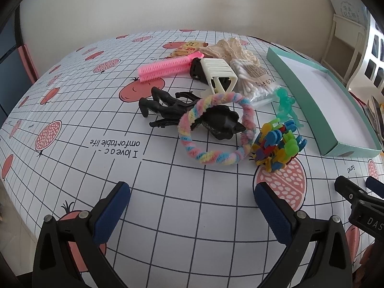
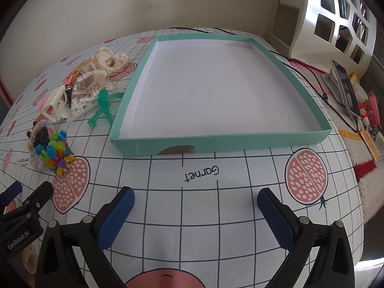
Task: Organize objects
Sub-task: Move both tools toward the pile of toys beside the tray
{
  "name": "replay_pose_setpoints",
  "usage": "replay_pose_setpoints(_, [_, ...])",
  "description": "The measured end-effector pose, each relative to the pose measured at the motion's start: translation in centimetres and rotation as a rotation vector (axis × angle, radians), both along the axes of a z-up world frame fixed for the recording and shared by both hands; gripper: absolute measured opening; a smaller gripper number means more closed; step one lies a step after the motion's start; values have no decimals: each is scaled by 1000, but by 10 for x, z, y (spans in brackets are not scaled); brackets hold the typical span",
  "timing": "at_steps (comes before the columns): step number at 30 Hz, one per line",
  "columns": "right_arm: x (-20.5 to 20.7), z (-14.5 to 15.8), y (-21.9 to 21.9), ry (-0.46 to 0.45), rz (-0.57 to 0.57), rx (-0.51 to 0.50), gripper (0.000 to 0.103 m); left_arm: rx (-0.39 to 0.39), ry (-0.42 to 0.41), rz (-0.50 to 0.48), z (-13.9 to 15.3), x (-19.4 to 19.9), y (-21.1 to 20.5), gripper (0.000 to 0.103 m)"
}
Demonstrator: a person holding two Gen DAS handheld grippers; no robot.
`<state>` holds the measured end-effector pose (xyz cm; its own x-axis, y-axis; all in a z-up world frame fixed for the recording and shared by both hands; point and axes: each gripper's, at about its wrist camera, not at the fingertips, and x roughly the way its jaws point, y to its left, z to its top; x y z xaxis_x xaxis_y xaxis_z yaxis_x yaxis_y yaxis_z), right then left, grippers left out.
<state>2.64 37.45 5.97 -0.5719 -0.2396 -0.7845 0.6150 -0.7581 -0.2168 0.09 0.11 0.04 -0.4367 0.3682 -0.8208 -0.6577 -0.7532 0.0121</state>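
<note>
Left gripper (image 1: 192,206) nearest, jaws wide, holding nothing | right gripper (image 2: 195,212) likewise spread and bare | I judge sorting not begun | ahead, rainbow hair tie (image 1: 216,129) draped over black clip (image 1: 223,122), near coloured pegs (image 1: 278,144) | advise pinching the tie's near edge, lifting clear | green tray (image 2: 240,141) empty, beyond.

A plain cream wall (image 2: 144,4) rises behind the table, whose white grid-patterned cloth printed with pink pomegranates (image 2: 216,216) catches soft daylight. A white cut-out shelf unit (image 2: 336,16) stands to the right.
</note>
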Motion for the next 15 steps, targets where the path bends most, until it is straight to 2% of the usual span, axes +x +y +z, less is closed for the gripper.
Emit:
replay_pose_setpoints(3, [1, 6, 0, -1, 1, -36, 103, 9, -16, -24, 3, -1, -2, 103])
replay_pose_setpoints(8, [17, 37, -12, 82, 60, -86, 103, 43, -1, -51, 23, -6, -4, 103])
replay_pose_setpoints(15, [34, 74, -47, 73, 181, -71, 103, 27, -135, -40, 51, -37, 2, 103])
